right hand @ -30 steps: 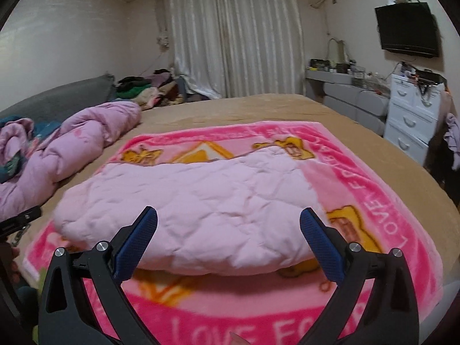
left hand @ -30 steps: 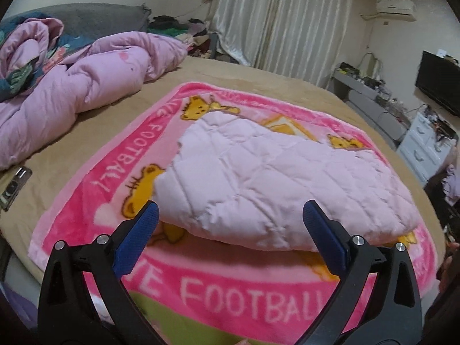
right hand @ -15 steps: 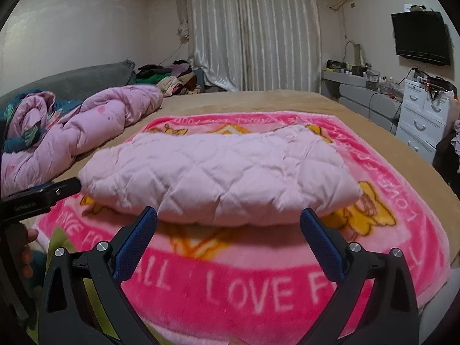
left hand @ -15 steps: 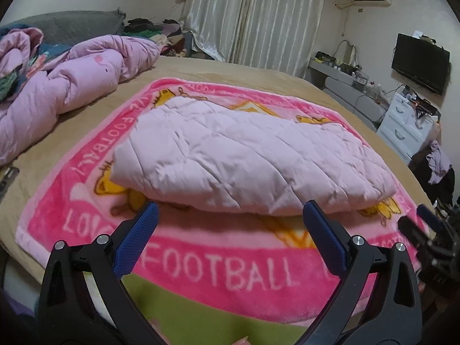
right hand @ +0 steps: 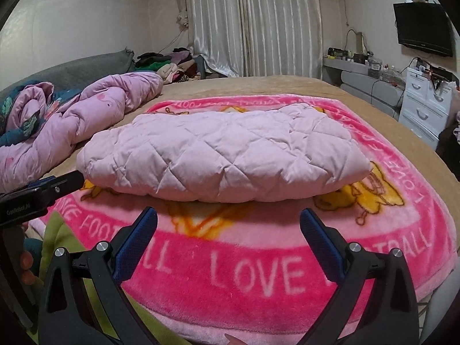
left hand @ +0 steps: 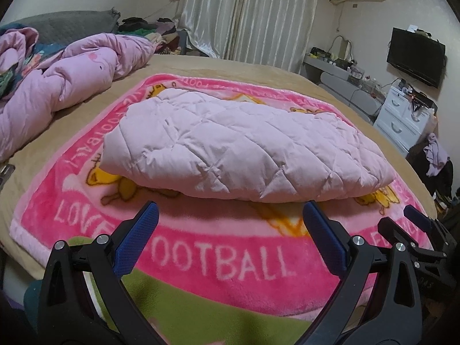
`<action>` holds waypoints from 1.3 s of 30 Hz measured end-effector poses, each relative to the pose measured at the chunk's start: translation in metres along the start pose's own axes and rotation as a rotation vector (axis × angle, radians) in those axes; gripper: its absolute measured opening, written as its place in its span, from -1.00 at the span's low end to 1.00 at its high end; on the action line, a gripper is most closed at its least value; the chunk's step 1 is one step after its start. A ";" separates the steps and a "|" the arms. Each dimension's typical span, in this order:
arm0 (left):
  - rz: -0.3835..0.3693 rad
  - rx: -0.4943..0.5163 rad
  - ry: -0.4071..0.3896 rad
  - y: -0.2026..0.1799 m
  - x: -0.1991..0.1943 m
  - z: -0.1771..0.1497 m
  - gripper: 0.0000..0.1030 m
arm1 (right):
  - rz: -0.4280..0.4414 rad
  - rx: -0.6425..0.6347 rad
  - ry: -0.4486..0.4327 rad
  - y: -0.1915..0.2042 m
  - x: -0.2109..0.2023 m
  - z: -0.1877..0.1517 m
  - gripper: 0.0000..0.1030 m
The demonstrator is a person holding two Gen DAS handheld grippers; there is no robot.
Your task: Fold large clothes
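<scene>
A pale pink quilted garment lies folded into a thick oblong on a pink "LOVE FOOTBALL" blanket spread over the bed. It also shows in the right wrist view, on the same blanket. My left gripper is open and empty, held back from the garment's near edge. My right gripper is open and empty, also short of the near edge. The right gripper shows at the far right of the left wrist view; the left gripper's body shows at the left of the right wrist view.
A crumpled pink duvet lies along the bed's left side. Heaped clothes sit by the curtain. White drawers, a grey bench and a wall television stand to the right. A green cloth lies at the blanket's near edge.
Both grippers have drawn back toward the foot of the bed and lowered; the garment now sits farther away. The garment itself has not moved. Both jaws stayed open.
</scene>
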State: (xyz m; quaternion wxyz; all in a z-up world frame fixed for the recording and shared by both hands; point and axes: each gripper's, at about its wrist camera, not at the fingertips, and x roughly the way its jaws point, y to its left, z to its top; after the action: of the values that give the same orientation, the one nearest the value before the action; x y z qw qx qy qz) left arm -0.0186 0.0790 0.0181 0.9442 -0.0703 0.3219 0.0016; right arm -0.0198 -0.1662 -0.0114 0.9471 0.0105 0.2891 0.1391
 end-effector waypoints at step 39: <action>0.029 -0.012 0.020 0.006 -0.002 -0.007 0.82 | -0.001 -0.006 0.004 0.000 0.001 -0.001 0.92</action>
State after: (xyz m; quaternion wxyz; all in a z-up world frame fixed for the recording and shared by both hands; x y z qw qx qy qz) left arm -0.0250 0.0836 0.0128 0.9404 -0.0711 0.3321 0.0163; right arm -0.0192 -0.1659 -0.0126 0.9467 0.0072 0.2904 0.1396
